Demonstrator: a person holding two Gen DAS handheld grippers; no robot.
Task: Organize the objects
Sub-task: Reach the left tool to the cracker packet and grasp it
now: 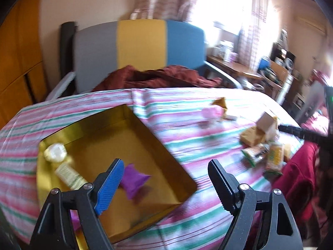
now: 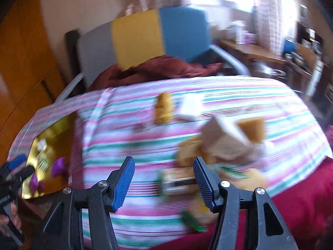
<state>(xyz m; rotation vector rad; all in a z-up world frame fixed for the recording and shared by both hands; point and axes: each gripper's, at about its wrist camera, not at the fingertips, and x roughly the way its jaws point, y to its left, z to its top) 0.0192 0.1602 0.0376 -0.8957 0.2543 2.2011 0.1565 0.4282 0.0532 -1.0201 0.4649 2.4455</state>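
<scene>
A shallow gold box lies on the striped tablecloth and holds a purple wrapped sweet, a pale tube and a round white-yellow piece. My left gripper hangs open over the box's near right corner, with nothing between its fingers. Loose snack packets are heaped to the right. In the right wrist view my right gripper is open above the cloth, just left of that heap. A blurred packet lies on the table beside its right finger. The gold box sits far left.
A pink item and a gold wrapper lie mid-table. A chair with a grey, yellow and blue back stands behind, dark red cloth on its seat. Red fabric covers the near right edge. A cluttered desk is at back right.
</scene>
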